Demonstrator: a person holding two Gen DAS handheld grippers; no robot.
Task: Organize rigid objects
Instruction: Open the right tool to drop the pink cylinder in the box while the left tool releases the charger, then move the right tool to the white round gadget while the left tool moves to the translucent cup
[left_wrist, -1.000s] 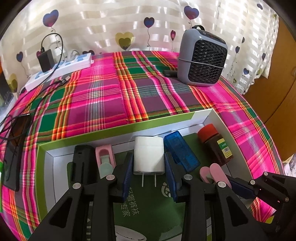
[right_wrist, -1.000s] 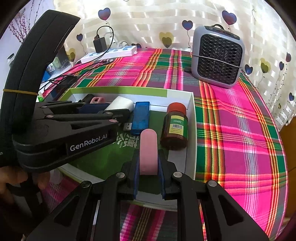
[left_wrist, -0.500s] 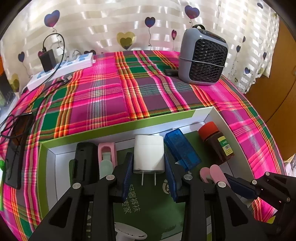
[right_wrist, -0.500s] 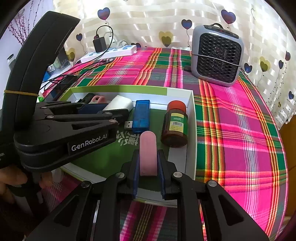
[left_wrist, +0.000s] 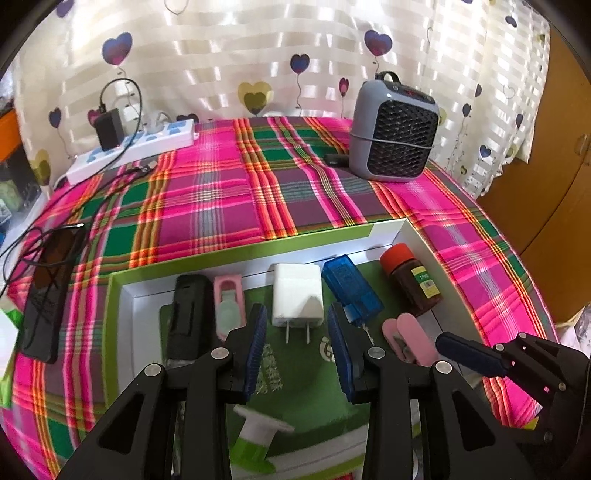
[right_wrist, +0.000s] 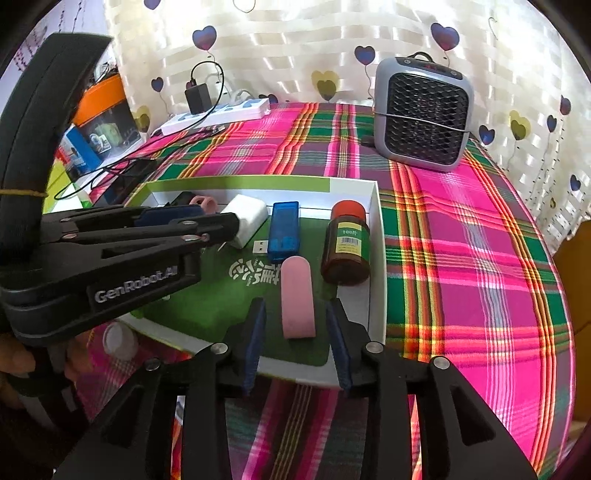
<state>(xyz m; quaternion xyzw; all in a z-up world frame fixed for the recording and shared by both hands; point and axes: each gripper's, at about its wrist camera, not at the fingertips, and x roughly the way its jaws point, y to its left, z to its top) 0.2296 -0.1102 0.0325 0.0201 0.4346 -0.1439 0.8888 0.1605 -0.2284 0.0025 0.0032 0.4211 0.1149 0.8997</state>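
A white box with a green floor holds a black device, a pink clip, a white charger, a blue USB stick and a brown red-capped bottle. My left gripper is open, just short of the charger's prongs. My right gripper is open; a pink oblong piece lies on the box floor between its fingers, free of both. The pink piece also shows in the left wrist view.
A grey fan heater stands at the table's back right. A white power strip with a black adapter lies back left, cables and a dark phone at the left edge. A green-and-white plastic piece lies at the box's near side.
My right gripper has opened and let go of the pink piece, which now rests in the box. Both grippers have drawn back slightly; the left has stayed open.
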